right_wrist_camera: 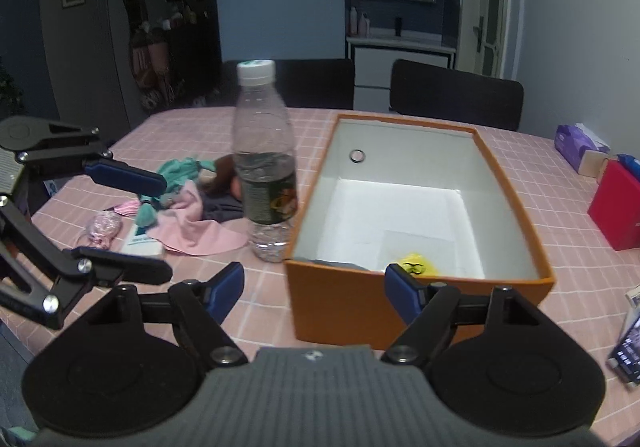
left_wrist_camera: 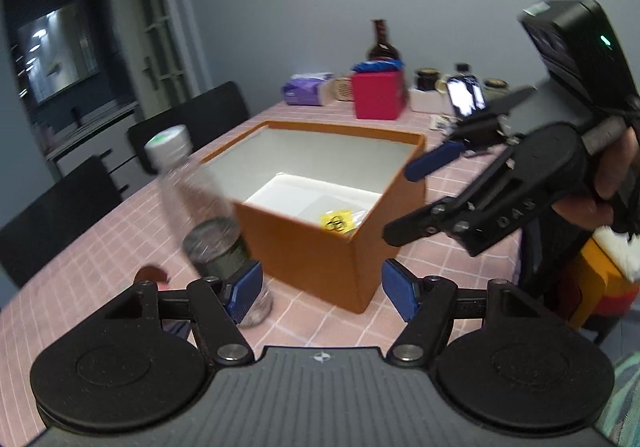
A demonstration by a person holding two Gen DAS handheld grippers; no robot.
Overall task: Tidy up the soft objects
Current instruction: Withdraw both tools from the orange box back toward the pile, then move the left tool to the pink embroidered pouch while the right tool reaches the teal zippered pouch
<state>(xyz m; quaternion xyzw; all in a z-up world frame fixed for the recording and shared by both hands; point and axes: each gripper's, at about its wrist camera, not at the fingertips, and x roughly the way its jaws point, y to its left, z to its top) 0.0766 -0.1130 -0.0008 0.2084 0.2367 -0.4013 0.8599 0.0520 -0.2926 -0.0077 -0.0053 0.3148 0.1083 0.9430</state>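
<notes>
An open orange box [right_wrist_camera: 420,299] is seen on the pink checked table [right_wrist_camera: 520,183], with a yellow item [right_wrist_camera: 412,261] lying at its floor near the front wall. A part-full water bottle [right_wrist_camera: 266,163] stands just left of the box, and the soft things are found left of the bottle: a pink cloth [right_wrist_camera: 196,227], a teal cloth [right_wrist_camera: 180,175] and a dark garment [right_wrist_camera: 224,203], heaped and touching one another. Both claws are held wide open and nothing is gripped. The right gripper [right_wrist_camera: 316,287] is poised before the box's front wall; the left gripper [left_wrist_camera: 320,293] is held near the box's corner beside the bottle. The cloths are judged light, limp and non-fragile; they will sag and trail when lifted, so a bunched fold near the middle of 1 piece is the better hold than a thin edge. The bottle is likely to tip if brushed, as it stands between the heap and the box.
</notes>
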